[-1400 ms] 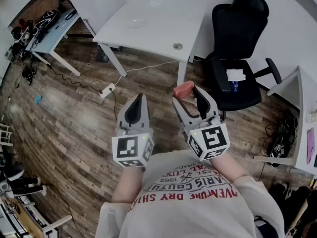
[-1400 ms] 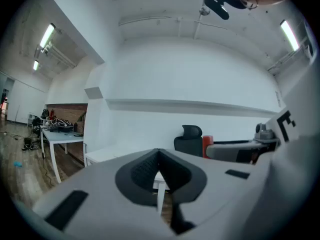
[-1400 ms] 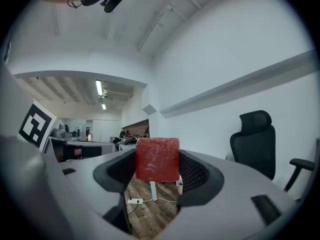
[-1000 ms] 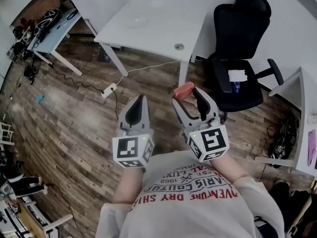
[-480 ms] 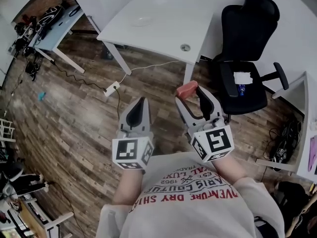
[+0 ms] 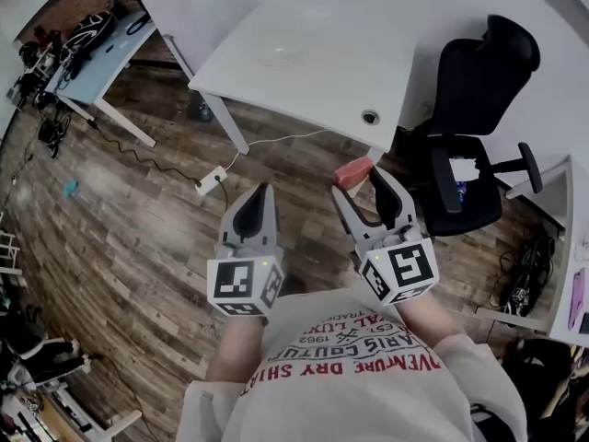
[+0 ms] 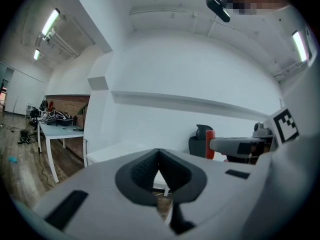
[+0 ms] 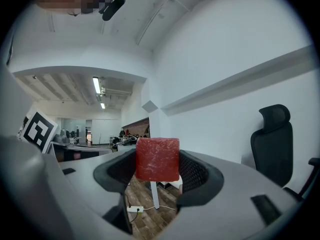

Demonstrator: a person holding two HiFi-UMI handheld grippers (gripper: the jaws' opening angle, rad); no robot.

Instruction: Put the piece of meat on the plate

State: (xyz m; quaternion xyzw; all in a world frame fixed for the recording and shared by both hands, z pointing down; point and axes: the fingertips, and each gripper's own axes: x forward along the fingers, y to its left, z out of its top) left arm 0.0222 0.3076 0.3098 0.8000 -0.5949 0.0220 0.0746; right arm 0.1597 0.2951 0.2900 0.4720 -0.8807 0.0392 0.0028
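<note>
The piece of meat [image 6: 352, 173] is a red block pinched between the fingertips of my right gripper [image 6: 361, 177], which is shut on it and held level over the wooden floor. In the right gripper view the meat [image 8: 157, 159] fills the gap between the black pads. My left gripper [image 6: 260, 191] sits beside it on the left, jaws shut with nothing between them, their tips meeting in the left gripper view [image 7: 159, 153]. A pale round plate [image 6: 276, 55] lies faintly visible on the white table [image 6: 350, 63] ahead of both grippers.
A black office chair [image 6: 479, 90] stands right of the table. A white power strip [image 6: 213, 180] with a cable lies on the floor in front of the table leg [image 6: 232, 129]. A blue-topped desk [image 6: 101, 49] stands far left, another white desk [image 6: 571, 247] at the right edge.
Both grippers have moved forward toward the white table, which now lies nearer in the head view. The meat stays pinched in the right gripper; the left stays shut.
</note>
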